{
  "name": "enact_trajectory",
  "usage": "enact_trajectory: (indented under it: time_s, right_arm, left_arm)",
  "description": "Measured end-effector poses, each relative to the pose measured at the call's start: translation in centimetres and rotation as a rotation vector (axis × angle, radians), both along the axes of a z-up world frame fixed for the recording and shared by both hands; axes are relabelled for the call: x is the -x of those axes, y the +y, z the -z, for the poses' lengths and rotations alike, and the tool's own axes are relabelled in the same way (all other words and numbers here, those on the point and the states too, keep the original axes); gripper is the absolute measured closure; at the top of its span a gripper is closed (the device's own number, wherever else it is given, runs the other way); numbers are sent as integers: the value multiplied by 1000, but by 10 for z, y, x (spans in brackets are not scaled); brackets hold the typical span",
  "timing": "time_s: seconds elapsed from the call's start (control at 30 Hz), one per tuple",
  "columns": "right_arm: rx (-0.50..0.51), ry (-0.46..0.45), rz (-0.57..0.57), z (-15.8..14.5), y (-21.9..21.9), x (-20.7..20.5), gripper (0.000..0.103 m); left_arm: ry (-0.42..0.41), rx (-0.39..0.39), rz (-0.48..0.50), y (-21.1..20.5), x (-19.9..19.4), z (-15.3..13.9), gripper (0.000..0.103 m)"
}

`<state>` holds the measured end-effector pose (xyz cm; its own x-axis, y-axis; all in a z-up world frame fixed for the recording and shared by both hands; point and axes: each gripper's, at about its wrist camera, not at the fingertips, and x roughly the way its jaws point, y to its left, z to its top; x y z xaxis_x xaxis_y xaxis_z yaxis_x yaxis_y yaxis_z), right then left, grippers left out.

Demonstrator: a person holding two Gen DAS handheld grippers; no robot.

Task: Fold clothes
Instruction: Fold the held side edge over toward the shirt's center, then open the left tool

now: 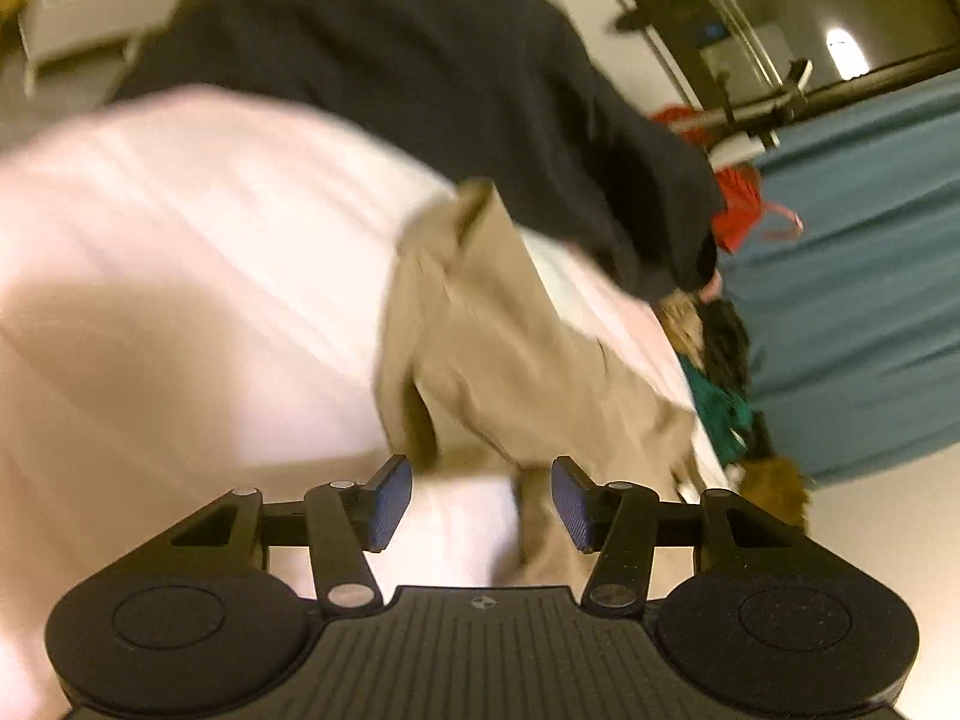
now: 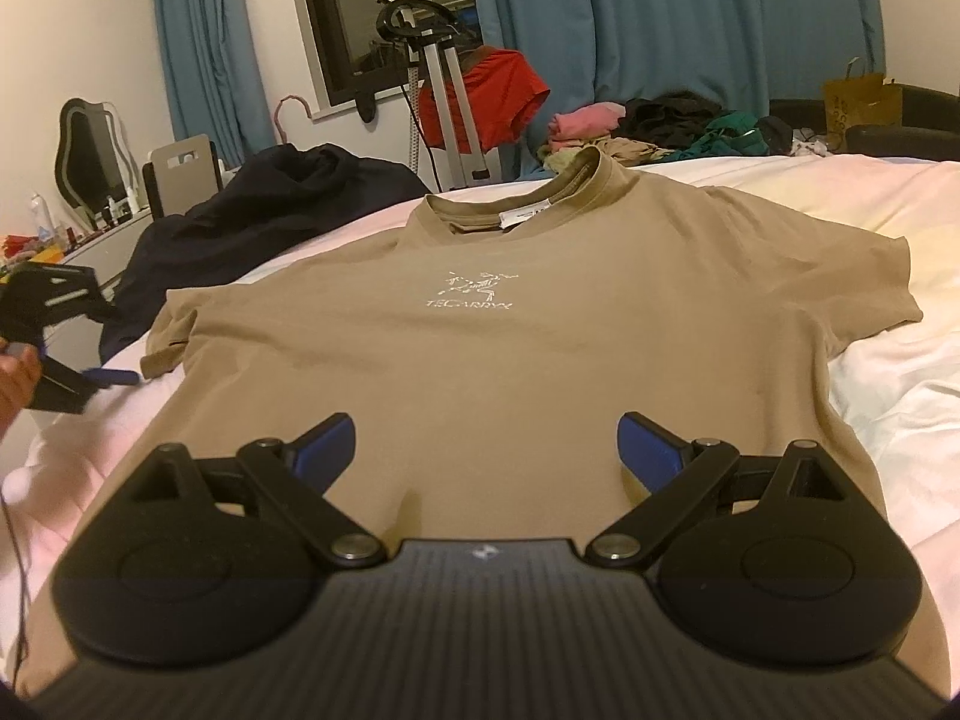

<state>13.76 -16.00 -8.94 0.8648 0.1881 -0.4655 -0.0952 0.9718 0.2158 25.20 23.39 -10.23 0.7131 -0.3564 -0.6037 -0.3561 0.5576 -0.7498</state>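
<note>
The tan T-shirt lies flat on the bed, ahead of the right tool, jaws apart. The left tool, apart and empty, should pinch the near sleeve cleanly.

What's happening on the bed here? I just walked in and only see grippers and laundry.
A person is folding clothes with a handheld gripper in each hand. A tan T-shirt lies spread face up on the white bed, not yet folded. The right gripper hangs open over the shirt's lower part, holding nothing. The left gripper sits open by the shirt's sleeve, with nothing gripped. A dark garment lies beside the shirt, and more clothes are piled at the bed's far end.
</note>
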Motion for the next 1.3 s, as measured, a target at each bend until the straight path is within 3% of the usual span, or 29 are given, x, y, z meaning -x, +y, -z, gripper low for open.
enact_trajectory:
  time_s: [0.13,0.17,0.2,0.37,0.43,0.53,0.63,0.67,0.73,0.77,0.8,0.87,1.03,1.13,1.23,1.3]
  right_arm:
    - [-2,9,0,1,0,-1,7]
    - [0,11,-1,1,0,-1,7]
    - [1,12,-2,2,1,-2,7]
    - [-5,19,4,4,0,-3,7]
    - [-13,24,9,5,-2,-4,7]
    - [-18,30,17,6,-4,-6,7]
    - [-21,37,14,7,-6,-7,7]
    - [-23,38,14,7,-6,-7,7]
    - [-27,40,14,7,-6,-7,7]
    - [-30,43,16,7,-6,-7,7]
    - [-34,47,17,7,-7,-7,7]
    - [-45,54,17,8,-7,-8,7]
    - [-85,70,21,11,-12,-11,7]
    - [-112,75,29,12,-15,-13,7]
    - [-123,74,32,14,-17,-17,7]
    - [-127,73,37,15,-18,-20,7]
  left_arm:
    - [1,-34,3,-6,-7,16,60]
    - [-3,-46,-1,-6,-9,18,75]
    - [-6,-56,-7,-4,-11,20,98]
    - [-179,-120,-107,11,4,0,100]
    - [-194,-132,-152,17,8,-8,100]
    - [-133,-194,-180,14,9,-4,100]
    - [-76,-197,-141,14,7,5,97]
    - [-64,-180,-136,15,7,6,91]
    - [-46,-129,-140,16,9,7,63]
    - [-47,-97,-138,17,9,8,42]
    - [-55,-61,-133,16,8,8,32]
    - [-68,-8,-126,14,3,11,29]
    - [-91,10,-124,-6,-31,31,27]
    - [-135,-11,-186,-15,-48,37,25]
    - [-188,-104,-216,-29,-63,31,23]
    - [-216,-212,-201,-41,-78,24,35]
